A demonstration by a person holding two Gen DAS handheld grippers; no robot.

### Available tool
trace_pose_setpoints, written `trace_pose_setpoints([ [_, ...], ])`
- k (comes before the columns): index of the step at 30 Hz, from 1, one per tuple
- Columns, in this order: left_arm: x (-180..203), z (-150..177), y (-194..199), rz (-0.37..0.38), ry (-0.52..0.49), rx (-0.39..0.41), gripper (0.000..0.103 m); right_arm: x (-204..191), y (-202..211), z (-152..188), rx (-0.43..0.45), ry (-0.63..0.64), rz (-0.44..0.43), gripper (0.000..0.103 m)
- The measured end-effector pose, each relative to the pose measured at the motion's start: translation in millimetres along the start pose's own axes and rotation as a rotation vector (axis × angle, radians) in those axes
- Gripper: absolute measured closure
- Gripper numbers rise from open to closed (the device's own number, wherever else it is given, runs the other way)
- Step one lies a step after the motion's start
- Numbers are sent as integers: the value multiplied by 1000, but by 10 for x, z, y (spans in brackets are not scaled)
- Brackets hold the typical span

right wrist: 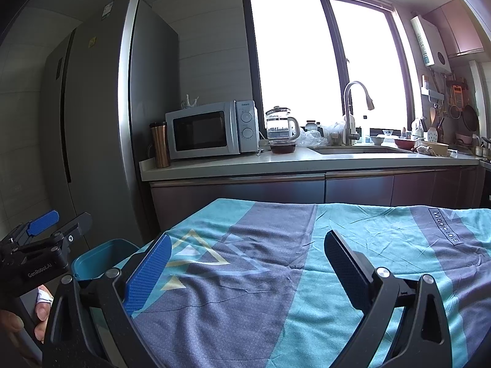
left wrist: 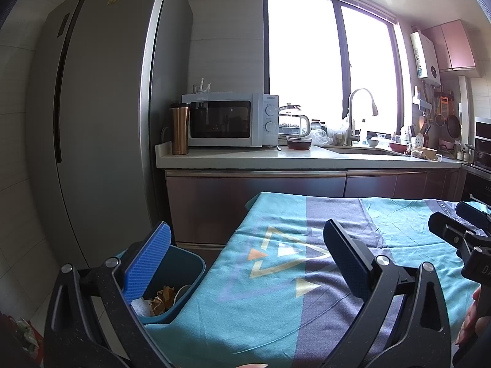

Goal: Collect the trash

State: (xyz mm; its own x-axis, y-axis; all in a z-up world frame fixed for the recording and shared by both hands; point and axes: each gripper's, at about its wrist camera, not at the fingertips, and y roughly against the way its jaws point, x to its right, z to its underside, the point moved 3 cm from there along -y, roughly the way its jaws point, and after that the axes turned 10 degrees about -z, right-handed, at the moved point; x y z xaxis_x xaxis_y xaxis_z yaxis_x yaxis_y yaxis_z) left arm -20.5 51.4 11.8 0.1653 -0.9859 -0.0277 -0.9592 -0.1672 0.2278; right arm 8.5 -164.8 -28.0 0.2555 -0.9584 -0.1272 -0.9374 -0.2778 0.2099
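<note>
both grippers, left gripper (left wrist: 245, 263) and right gripper (right wrist: 245, 268), spread wide and empty; bin (left wrist: 181, 279) looks half-hidden at cloth (left wrist: 276, 291) edge, a snag could tip it.

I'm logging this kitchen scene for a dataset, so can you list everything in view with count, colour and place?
Bin: one, teal, left of the table, crumpled trash inside.
Tablecloth: one, teal and grey with triangles, covering the table.
Fridge: one, grey, far left.
Microwave: one, white, on the counter.
Tumbler: one, copper, left of the microwave.
Kettle: one, glass, right of the microwave.
Dark bowl: one, lidded, before the kettle.
Faucet: one, silver, at the sink.
Left gripper: open, blue fingers, empty.
Right gripper: open, empty.
</note>
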Motion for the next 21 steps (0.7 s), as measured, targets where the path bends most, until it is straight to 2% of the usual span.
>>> trace_pose_setpoints([
  [21,35,26,-37,-1,-2,-5,5,18,20,11,-5,-8,4,7],
])
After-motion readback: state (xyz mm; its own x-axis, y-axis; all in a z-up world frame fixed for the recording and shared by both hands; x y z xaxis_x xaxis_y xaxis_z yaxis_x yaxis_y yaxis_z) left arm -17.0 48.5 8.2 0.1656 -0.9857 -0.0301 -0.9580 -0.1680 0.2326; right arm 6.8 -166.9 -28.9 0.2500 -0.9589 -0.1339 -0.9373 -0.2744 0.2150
